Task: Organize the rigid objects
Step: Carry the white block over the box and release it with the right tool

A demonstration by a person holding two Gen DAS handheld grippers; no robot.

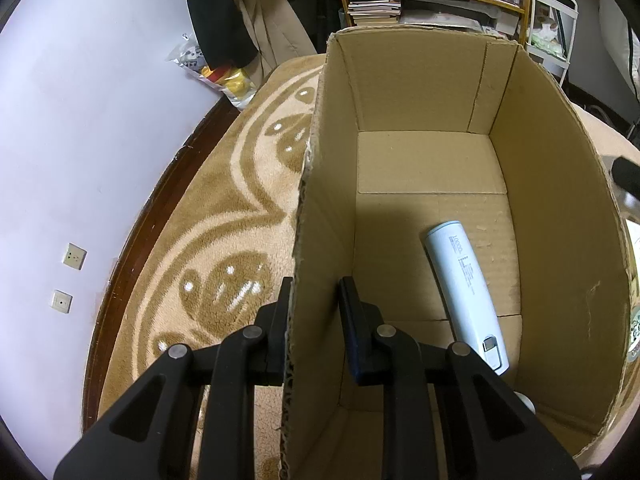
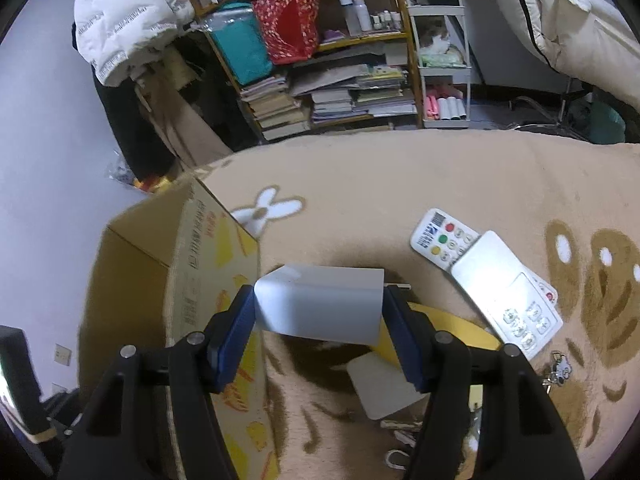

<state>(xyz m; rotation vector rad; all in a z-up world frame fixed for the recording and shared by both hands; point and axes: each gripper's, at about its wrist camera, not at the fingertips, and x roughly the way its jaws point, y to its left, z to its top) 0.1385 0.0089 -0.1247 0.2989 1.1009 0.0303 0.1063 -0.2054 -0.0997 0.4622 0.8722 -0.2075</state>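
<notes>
An open cardboard box [image 1: 560, 216] stands on a patterned blanket. A pale blue power bank [image 1: 466, 296] lies on its floor near the right wall. My left gripper [image 1: 316, 292] straddles the box's left wall: one finger sits against the outside, the other inside with a gap, so it is open. My right gripper [image 2: 320, 308] is shut on a white charger block [image 2: 320, 304], held above the blanket just right of the box [image 2: 192, 264], whose outer face has yellow print.
On the blanket to the right lie a white remote [image 2: 444, 236], a white keypad device [image 2: 508, 292], a keychain [image 2: 560, 368], a yellow flat item [image 2: 448, 326] and a white card [image 2: 384, 384]. A cluttered bookshelf [image 2: 328, 96] stands behind. The wall [image 1: 80, 140] is at the left.
</notes>
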